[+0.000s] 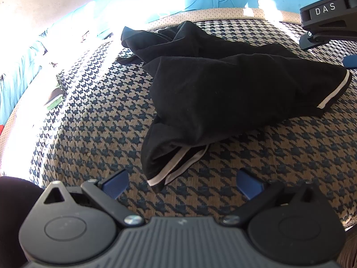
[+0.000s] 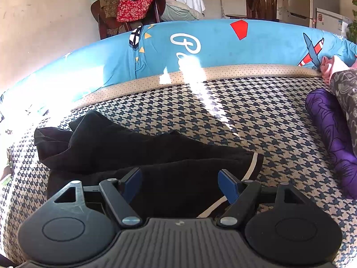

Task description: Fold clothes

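- Crumpled black garment [image 1: 212,89] is lying in a heap on the houndstooth bed cover [image 1: 93,134], its white-striped hems showing at two ends; what kind of garment it is stays hard to make out, since the folds are hiding its shape.
- Left gripper [image 1: 181,184] is hovering just short of the near hem, its blue fingers [image 1: 115,184] standing wide apart with nothing between them but patterned cover; the striped edge is sitting just beyond the gap, toward 12 o'clock.
- Right gripper [image 2: 180,187] is hanging over the garment's other end, jaws likewise spread wide and gripping nothing; black cloth is filling the space behind its fingers, though I cannot tell whether the tips are touching it.
- In the left wrist view, the right tool is poking in at 2 o'clock, cut off by the frame, with only part of its black body and a blue tip showing.
- Sun glare is washing out the cover's far edge and much of the 9 o'clock side, so the small objects lying there are unreadable.
- Blue printed bedding [image 2: 223,44] is running along the back at 12 o'clock; its white lettering is half swallowed by the glare.
- Purple patterned cloth [image 2: 330,129] is lying at 3 o'clock of the right view, partly under a grey patterned piece that the frame is cutting off.
- A chair heaped with red and brown fabrics [image 2: 138,4] is standing behind the bed.
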{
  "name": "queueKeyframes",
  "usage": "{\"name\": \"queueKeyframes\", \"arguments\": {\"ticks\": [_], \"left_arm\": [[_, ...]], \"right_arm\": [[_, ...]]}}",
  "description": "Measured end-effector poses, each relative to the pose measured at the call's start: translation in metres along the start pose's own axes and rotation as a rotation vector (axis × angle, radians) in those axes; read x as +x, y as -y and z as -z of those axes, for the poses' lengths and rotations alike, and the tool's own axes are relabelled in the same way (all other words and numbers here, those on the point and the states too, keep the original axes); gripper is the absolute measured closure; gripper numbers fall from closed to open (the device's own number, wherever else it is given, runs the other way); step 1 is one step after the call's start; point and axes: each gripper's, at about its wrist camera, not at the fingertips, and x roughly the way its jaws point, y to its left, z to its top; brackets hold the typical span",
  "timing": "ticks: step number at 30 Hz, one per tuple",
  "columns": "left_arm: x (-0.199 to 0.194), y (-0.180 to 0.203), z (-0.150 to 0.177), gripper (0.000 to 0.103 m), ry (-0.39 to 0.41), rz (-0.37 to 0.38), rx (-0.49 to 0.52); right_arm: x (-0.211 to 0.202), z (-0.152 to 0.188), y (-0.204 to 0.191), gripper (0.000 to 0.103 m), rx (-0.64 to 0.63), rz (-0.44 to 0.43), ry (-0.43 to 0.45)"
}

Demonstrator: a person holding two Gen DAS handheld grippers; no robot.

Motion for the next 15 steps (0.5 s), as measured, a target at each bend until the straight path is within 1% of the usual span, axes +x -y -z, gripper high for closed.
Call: {"name": "queueKeyframes", "arguments": {"ticks": [15], "left_arm": [[0.0023,0.0002,-0.0005,0.0,-0.008,0.0,0.002]], "right_arm": [[0.0013,-0.0003,-0.0012,0.028,0.001,-0.002,-0.002]]}}
